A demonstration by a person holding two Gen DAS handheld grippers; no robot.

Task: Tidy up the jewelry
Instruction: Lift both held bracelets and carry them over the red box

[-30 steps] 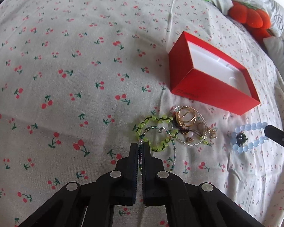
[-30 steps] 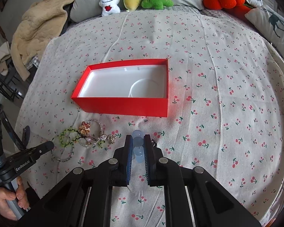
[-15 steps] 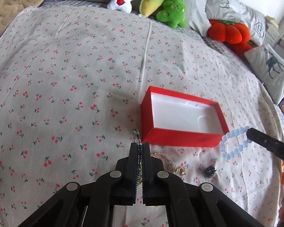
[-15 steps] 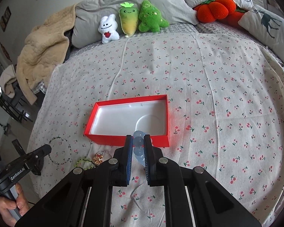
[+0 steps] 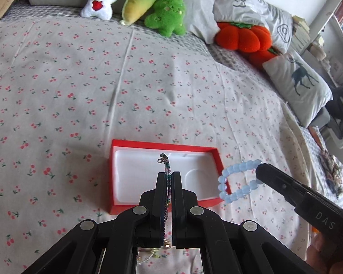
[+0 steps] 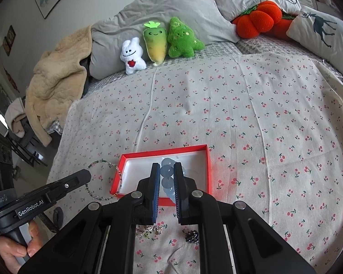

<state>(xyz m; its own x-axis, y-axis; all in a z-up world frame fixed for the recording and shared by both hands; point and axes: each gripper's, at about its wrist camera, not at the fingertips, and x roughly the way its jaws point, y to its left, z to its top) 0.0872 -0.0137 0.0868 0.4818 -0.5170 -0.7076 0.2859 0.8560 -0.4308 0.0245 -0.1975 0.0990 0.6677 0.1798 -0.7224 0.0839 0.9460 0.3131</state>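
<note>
Both grippers hover above an open red box (image 5: 164, 147) that lies on the cherry-print bedsheet (image 5: 80, 86), each carrying one piece of jewelry.

The left gripper (image 5: 169, 178) has its jaws fully closed on a thin seed-bead bracelet (image 6: 104, 179). In the left wrist view the loop is seen edge-on, its clasp end projecting forward past the fingertips over the white insert. In the right wrist view it hangs as an open ring at the box's left wall, its plane roughly upright.

The right gripper (image 6: 167, 178) has its jaws narrow, pressed on a pale blue bead bracelet (image 5: 239, 181). In the left wrist view this loop hangs over the box's right end as an elongated oval, its long axis running sideways from the fingertips toward the box.

The box is a shallow rectangle; its long axis runs left to right in both views, and the insert appears empty.

The step in hand is judged to be transport to the box, nearly complete. The next move calls for lowering each loop over the insert and parting the jaws, one side at a time, so the strands land inside the walls rather than draped over the rim.

A dark hair clip (image 6: 191, 236) and a small tangle of jewelry (image 6: 149, 231) remain on the sheet nearer the cameras.
</note>
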